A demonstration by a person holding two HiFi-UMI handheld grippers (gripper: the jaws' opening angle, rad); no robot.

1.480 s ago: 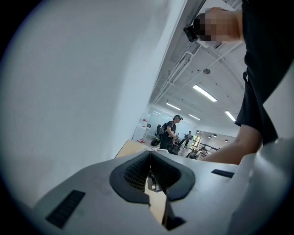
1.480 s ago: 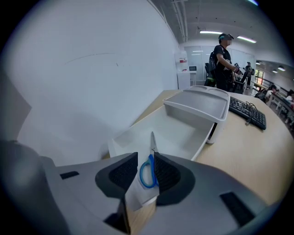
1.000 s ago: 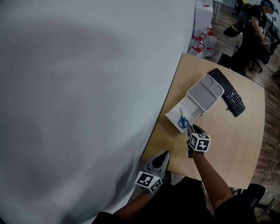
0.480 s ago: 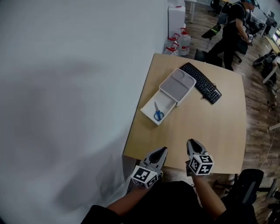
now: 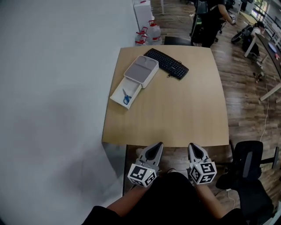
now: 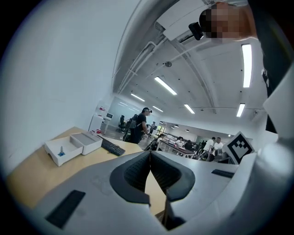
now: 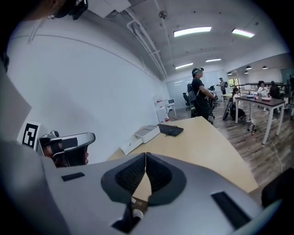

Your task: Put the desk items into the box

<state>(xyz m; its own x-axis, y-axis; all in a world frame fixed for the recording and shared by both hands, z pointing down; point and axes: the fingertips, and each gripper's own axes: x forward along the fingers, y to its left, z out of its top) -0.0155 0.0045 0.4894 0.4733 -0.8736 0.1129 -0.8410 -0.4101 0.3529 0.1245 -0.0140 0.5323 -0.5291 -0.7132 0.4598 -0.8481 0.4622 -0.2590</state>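
A white box with its drawer-like tray pulled out sits at the far left of the wooden table. Blue scissors lie in the tray. In the left gripper view the box and scissors show far off. Both grippers hang off the table's near edge, well away from the box. My left gripper is shut and empty, its jaws meeting. My right gripper has just been closing and is shut with nothing between its jaws.
A black keyboard lies beside the box at the table's far edge. A black chair stands at the near right corner. Water bottles and a person are behind the table. A white wall runs along the left.
Both grippers have drawn back from the box to beyond the table's near edge. A second ago the right one was beside the tray with the scissors. The head view has swung over the whole table.
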